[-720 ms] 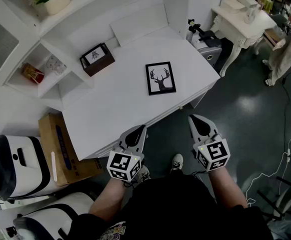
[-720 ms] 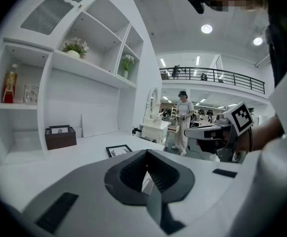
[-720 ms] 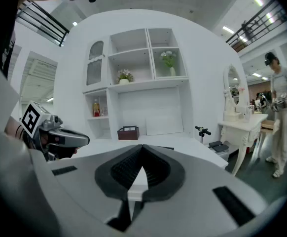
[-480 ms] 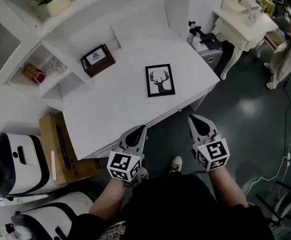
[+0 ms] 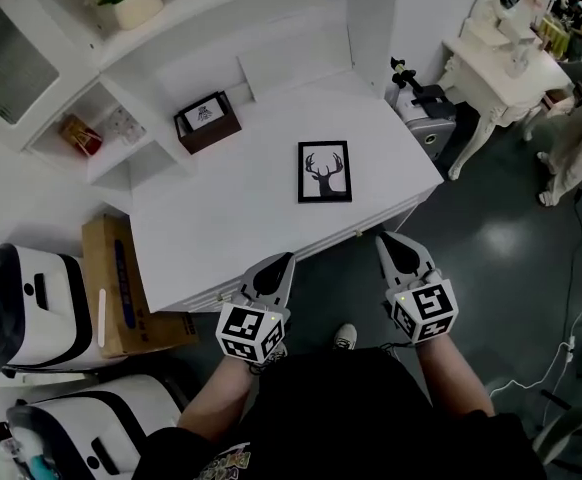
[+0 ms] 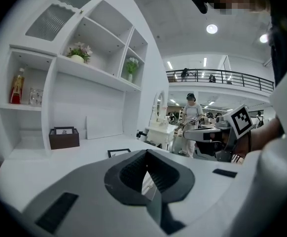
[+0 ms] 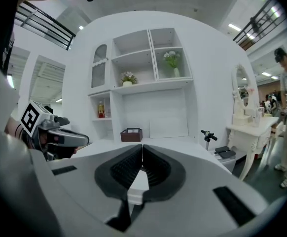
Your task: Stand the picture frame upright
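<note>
Head view: frame (image 5: 324,171) lies flat on desk (image 5: 231,218), right half, long axis running away from person. It's ahead of & between left hand-held gripper (image 5: 284,259) & right hand-held gripper (image 5: 389,239), approx equally near. Both clenched, empty, short of desk edge.

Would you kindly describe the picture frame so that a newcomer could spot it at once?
Look at the white desk below the shelves. On its right half lies a flat, black-edged picture frame with a deer-head silhouette. The nearest neighbour, a brown box farther back left, is chunky, not flat.
</note>
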The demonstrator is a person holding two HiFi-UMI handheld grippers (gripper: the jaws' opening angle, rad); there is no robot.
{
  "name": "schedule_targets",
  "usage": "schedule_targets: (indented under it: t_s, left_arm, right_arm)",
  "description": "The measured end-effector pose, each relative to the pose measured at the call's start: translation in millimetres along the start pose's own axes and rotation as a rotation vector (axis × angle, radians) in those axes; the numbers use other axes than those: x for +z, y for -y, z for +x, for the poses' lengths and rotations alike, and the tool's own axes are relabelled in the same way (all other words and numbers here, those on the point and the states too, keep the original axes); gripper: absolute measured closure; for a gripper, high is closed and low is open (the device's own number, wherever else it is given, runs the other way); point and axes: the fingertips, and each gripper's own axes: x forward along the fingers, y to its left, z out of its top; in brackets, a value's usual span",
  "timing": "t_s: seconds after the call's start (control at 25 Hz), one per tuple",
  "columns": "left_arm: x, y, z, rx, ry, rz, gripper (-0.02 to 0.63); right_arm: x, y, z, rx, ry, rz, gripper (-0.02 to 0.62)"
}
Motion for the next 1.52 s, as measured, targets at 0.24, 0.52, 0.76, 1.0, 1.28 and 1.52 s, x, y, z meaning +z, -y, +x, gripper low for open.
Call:
schedule_targets:
  t_s: [0.24, 0.52, 0.76, 1.0, 1.28, 1.52]
  left_arm:
    - [1, 3, 9, 0.038, -0.012, 0.0, 0.601]
    - [-2, -1, 22, 0.072, -0.036, -0.014, 0.601]
    - [0, -13, 33, 0.082, -0.051, -0.02, 0.601]
    - [-6, -34, 60, 0.062, -0.084, -0.042, 0.601]
    - [-4, -62, 104, 0.015, -0.119, -0.044, 0.601]
    - [-12, -93, 136, -0.003, -0.165, -0.055, 0.601]
  right_arm:
    - [-2, 10, 10, 0.035, -0.009, -0.008, 0.592]
    - [-4, 22, 27, 0.052, -0.009, 0.019, 0.592]
    - [-12, 30, 39, 0.043, -0.029, 0.053, 0.592]
    - [-15, 46, 56, 0.0, -0.03, 0.075, 0.591]
    - [-23, 69, 89, -0.051, -0.067, 0.091, 0.591]
    - [-44, 81, 129, -0.065, -0.13, 0.132, 0.591]
